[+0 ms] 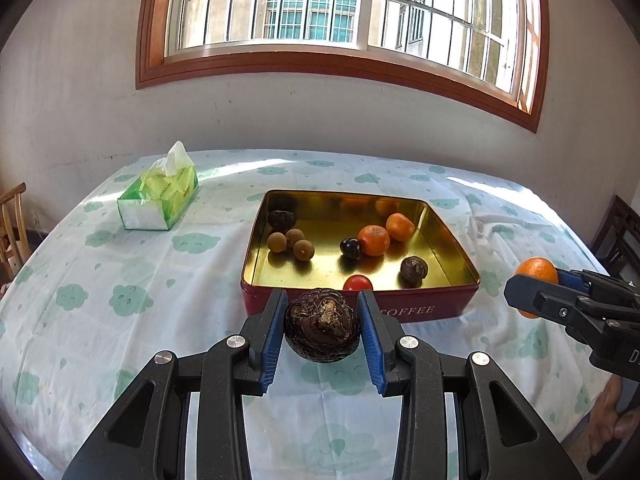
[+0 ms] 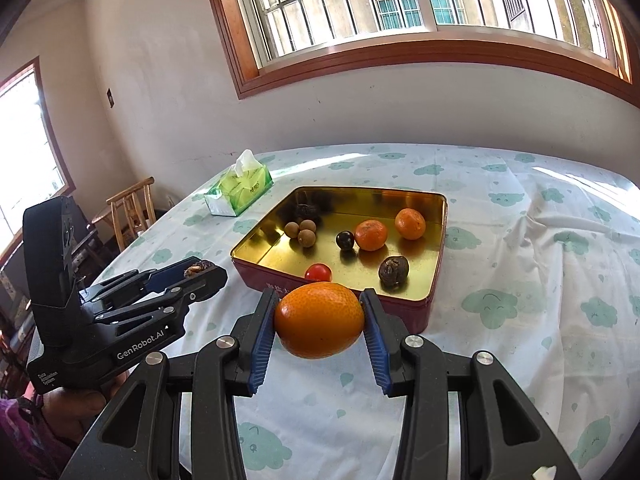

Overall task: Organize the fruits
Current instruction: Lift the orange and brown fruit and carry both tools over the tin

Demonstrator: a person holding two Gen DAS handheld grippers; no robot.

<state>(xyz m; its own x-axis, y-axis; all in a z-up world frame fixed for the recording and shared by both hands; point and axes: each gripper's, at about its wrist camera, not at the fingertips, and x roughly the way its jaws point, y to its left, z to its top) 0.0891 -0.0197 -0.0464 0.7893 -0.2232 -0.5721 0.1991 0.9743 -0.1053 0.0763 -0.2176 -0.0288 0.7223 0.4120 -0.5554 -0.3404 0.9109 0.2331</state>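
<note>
Left gripper (image 1: 322, 330) clamped on a dark wrinkled fruit (image 1: 321, 325), pads on its two sides, held above the tablecloth (image 1: 120, 320) just short of the tin. Right gripper (image 2: 319, 322) clamped on an orange citrus (image 2: 319, 321), pads across its widest part, also lifted near the tin's front wall. Likely handling: dark fruit light, skin rough and shrivelled so good grip, probably brittle if squeezed hard; citrus firmer, smooth, rounder, could roll or slip out unless gripped across the middle, light pressure enough. Farther on, red tin (image 1: 440, 312) with gold inside, marked TOFFEE, open, no lid seen. Count inside: one red cherry tomato (image 1: 358, 282) against the front wall, two dark wrinkled fruits, one small glossy dark fruit (image 1: 350, 248), two mandarins (image 1: 373, 240), three brown longans (image 1: 303, 249) clustered left. Beyond, to the left, one green tissue pack (image 1: 160, 198). Farthest: wall and barred window (image 1: 340, 12). Two fruits in the air, nine in the tin.
</note>
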